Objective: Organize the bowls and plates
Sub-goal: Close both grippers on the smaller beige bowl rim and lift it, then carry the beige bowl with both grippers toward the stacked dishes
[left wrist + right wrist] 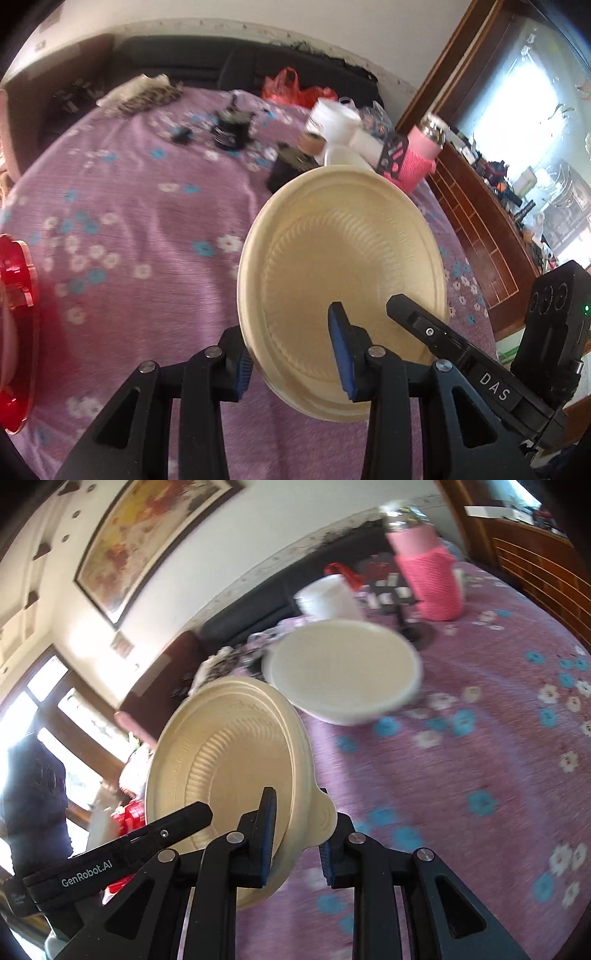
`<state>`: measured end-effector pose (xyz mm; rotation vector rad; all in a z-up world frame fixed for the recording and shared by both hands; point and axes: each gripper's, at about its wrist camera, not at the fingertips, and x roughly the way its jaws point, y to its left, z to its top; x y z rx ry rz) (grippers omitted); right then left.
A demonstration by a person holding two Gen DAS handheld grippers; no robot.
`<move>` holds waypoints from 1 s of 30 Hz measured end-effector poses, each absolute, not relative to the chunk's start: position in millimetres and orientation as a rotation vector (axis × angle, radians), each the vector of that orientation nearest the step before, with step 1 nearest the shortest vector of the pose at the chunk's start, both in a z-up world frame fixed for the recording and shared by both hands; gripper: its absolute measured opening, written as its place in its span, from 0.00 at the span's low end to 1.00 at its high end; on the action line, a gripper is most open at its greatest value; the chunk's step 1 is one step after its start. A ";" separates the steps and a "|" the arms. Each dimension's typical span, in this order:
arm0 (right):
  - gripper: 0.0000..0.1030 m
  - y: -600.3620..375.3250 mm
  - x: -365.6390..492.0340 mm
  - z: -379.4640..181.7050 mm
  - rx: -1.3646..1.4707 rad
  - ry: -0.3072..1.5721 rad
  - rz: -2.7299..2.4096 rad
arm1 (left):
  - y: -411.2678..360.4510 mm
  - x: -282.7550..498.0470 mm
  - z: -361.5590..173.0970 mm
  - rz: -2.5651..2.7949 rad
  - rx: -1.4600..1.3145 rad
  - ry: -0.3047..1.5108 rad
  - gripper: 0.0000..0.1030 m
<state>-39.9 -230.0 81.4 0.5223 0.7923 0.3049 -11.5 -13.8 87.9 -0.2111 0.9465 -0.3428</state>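
A cream plate (341, 291) is pinched at its near rim by the left claw (293, 363) and held tilted above the purple floral cloth (129, 229) of the worktop. A second cream plate (225, 771) is gripped at its edge by the right claw (295, 845), also tilted. Beyond it, a white bowl (343, 675) is seen on the cloth, with a pink knitted bottle (430, 579) further back.

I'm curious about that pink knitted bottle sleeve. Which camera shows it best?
The right wrist view: the pink knitted sleeve around a bottle stands large and unobstructed at the table's far end. In the left wrist view it appears smaller, partly hidden behind a dark object.
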 end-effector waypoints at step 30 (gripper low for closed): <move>0.22 30.8 -67.6 159.9 0.229 0.738 0.607 | 216.9 -123.0 150.9 0.096 -0.263 0.616 0.35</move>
